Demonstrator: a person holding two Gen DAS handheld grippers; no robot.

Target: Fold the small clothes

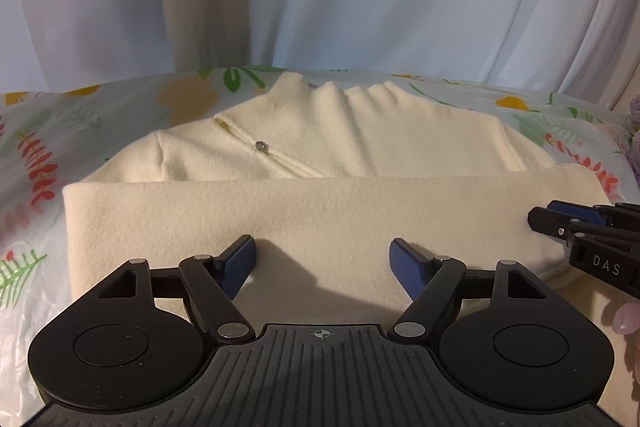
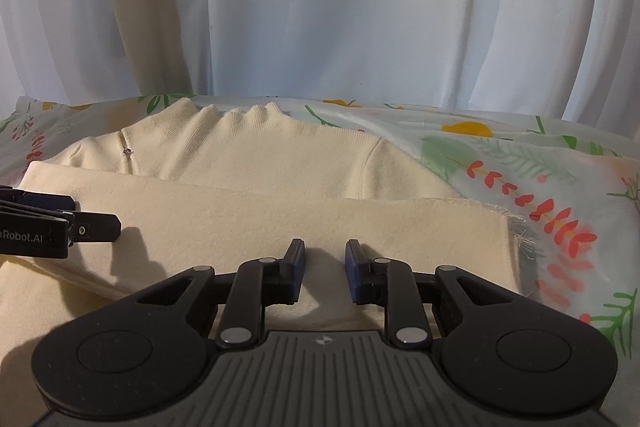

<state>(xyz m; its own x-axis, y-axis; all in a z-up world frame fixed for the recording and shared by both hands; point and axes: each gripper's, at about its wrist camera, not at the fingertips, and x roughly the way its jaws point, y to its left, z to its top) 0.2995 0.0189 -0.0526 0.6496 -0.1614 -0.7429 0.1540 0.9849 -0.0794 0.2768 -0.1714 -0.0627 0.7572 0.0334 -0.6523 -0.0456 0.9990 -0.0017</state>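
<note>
Lying across the middle of both frames on a flowery sheet [image 1: 36, 155] is a cream sweater [image 1: 320, 139], with its bottom part folded up into a thick band [image 1: 304, 219] near the lower half and a tiny snap button [image 1: 261, 145] left of center. The left gripper [image 1: 322, 259] sits at the bottom of its frame with its blue fingers [image 1: 240, 263] spread wide over the band, holding nothing. The right gripper [image 2: 325, 267] sits at the bottom of its frame, fingers a small gap apart, holding nothing, and white curtains [image 2: 320, 7] fill the top.
</note>
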